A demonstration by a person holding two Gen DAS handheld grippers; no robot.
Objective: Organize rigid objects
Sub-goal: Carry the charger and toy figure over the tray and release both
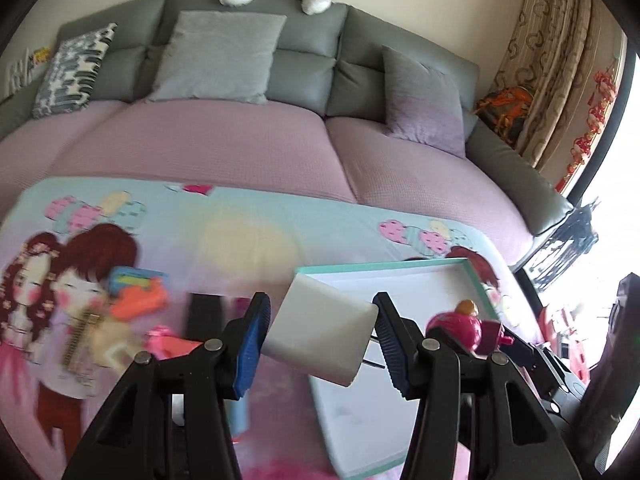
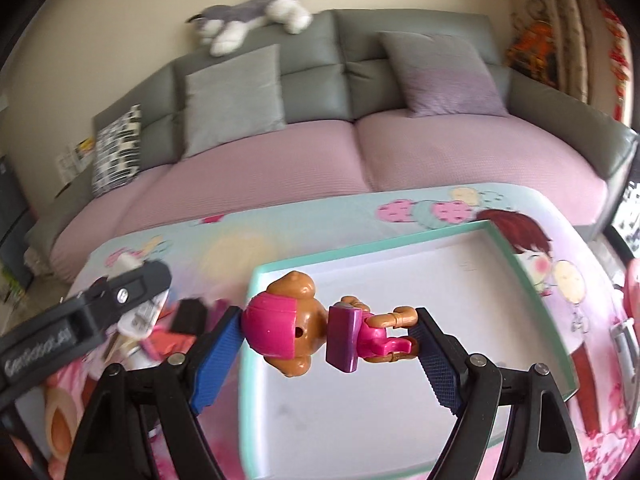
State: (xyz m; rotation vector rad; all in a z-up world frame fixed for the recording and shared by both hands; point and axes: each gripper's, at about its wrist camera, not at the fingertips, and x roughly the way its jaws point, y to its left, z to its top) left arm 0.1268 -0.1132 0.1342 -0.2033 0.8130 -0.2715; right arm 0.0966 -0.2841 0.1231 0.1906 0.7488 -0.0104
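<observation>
Sofa (image 2: 280, 168) behind, white tray (image 2: 400, 360) under toy figure (image 2: 316, 330), charger (image 1: 324, 330) apparently over tray's edge

Support: table under a cartoon-print cloth (image 2: 320, 220), pale teal and pink, girls and balloons printed on it; sits in front of a sofa. Directly on cloth, right portion: shallow white tray (image 2: 400, 280) with teal rim (image 1: 400, 360). Left portion: blurred cluster of small items (image 1: 132, 304), orange, pink, black; individual pieces not resolvable.
</observation>
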